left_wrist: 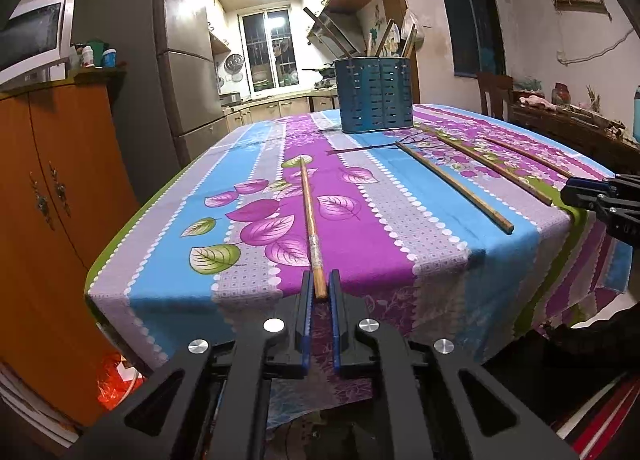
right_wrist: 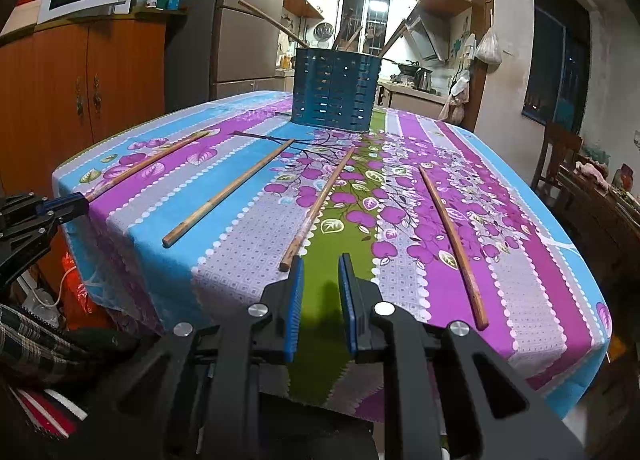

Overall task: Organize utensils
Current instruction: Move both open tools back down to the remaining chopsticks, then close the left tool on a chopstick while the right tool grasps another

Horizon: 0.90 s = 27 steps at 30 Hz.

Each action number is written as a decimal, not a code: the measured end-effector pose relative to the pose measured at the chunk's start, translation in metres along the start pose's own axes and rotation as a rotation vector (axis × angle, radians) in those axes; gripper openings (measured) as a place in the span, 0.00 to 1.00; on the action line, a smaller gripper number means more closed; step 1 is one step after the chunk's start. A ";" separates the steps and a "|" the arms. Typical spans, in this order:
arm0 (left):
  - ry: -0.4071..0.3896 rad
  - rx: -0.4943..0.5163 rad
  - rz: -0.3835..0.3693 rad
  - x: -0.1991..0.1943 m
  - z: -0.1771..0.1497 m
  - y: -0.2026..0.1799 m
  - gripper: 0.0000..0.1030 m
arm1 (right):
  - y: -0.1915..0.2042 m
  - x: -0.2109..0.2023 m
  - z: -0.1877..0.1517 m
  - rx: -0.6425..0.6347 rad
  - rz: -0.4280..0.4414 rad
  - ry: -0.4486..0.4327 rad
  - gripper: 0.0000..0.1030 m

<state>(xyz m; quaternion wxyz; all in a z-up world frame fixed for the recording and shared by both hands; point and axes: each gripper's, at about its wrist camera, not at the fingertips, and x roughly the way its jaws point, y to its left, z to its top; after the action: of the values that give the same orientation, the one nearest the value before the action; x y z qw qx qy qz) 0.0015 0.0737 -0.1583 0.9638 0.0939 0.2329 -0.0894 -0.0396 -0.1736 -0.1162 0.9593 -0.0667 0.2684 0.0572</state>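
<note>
Four long brown wooden chopsticks lie fanned out on the table (right_wrist: 540, 244), which is covered in a purple, blue and green floral cloth, their near ends all reaching toward the front edge so a claw can take each one without stretching. Behind them the blue slotted metal utensil holder (right_wrist: 335, 89) stands upright near the middle of the table, already carrying several sticks that lean out of its top.

The left claw (left_wrist: 320, 292) has its blue-padded jaws drawn in around the butt end of the leftmost chopstick (left_wrist: 309, 212); the pads sit right against the wood, so it looks gripped, though the stick's far end rests on the cloth. Taking it by the thick end seems sensible: the thin tip can then lead into the holder.

The right claw (right_wrist: 320, 266) is released, jaws apart over the green stripe, just beside the near end of the third chopstick (right_wrist: 320, 204), likely waiting its turn. The second chopstick (right_wrist: 230, 192) and the rightmost chopstick (right_wrist: 454, 244) lie untouched.
</note>
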 end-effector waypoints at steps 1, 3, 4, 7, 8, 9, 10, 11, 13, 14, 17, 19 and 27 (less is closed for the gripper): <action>-0.006 -0.003 0.006 -0.001 0.001 0.000 0.08 | 0.000 -0.001 -0.001 0.000 -0.004 -0.005 0.16; -0.027 -0.011 0.012 -0.007 0.004 0.001 0.08 | -0.002 -0.001 -0.002 0.002 -0.012 -0.015 0.16; -0.034 -0.009 0.014 -0.009 0.006 0.001 0.08 | -0.001 0.000 -0.002 0.002 -0.008 -0.018 0.16; -0.047 0.006 0.020 -0.010 0.011 0.000 0.08 | 0.000 0.001 -0.002 0.001 0.018 -0.027 0.16; -0.046 0.011 0.018 -0.010 0.012 -0.001 0.08 | 0.002 0.000 -0.001 -0.004 0.029 -0.035 0.16; -0.049 0.012 0.020 -0.010 0.013 -0.001 0.07 | 0.004 0.000 -0.001 -0.009 0.035 -0.040 0.16; -0.053 0.013 0.019 -0.011 0.014 -0.001 0.07 | 0.005 0.001 -0.001 -0.014 0.039 -0.043 0.16; -0.052 0.016 0.016 -0.010 0.015 -0.002 0.08 | 0.006 0.002 0.000 -0.018 0.042 -0.046 0.16; -0.050 0.026 0.017 -0.010 0.015 -0.004 0.07 | 0.007 0.003 0.001 -0.019 0.045 -0.053 0.16; -0.050 0.030 0.018 -0.010 0.015 -0.005 0.07 | 0.009 0.003 0.001 -0.021 0.045 -0.054 0.16; -0.048 0.037 0.017 -0.009 0.016 -0.007 0.07 | 0.011 0.013 0.002 -0.022 0.034 -0.035 0.16; -0.044 0.036 0.015 -0.008 0.016 -0.007 0.07 | 0.013 0.015 0.001 -0.019 0.023 -0.051 0.16; -0.049 0.032 0.010 -0.008 0.019 -0.006 0.07 | 0.013 0.017 0.000 0.033 0.028 -0.068 0.06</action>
<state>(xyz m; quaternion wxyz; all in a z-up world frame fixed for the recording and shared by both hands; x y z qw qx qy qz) 0.0016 0.0648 -0.1387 0.9680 0.1082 0.2075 -0.0906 -0.0276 -0.1593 -0.1263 0.9679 -0.0451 0.2375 0.0685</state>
